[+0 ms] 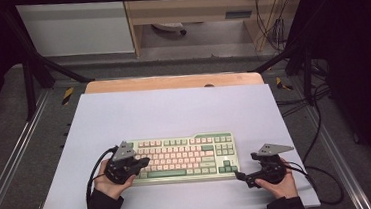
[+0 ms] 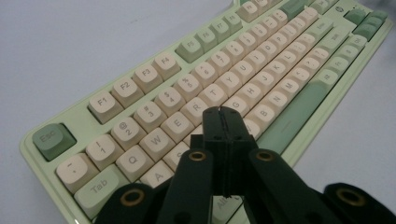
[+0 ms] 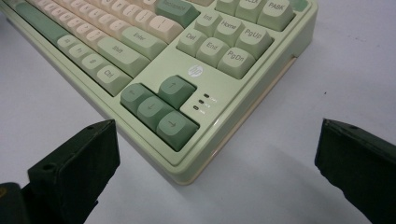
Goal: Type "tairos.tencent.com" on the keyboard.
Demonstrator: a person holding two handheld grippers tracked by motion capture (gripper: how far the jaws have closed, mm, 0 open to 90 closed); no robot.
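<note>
The left gripper (image 2: 225,116) is seen with jaws pressed together on nothing, poised over the letter keys at the left end of the keyboard (image 1: 182,157). The right gripper (image 3: 215,154) is held wide open, empty, just off the keyboard's right front corner. The keyboard is laid on the white table (image 1: 174,110).
</note>
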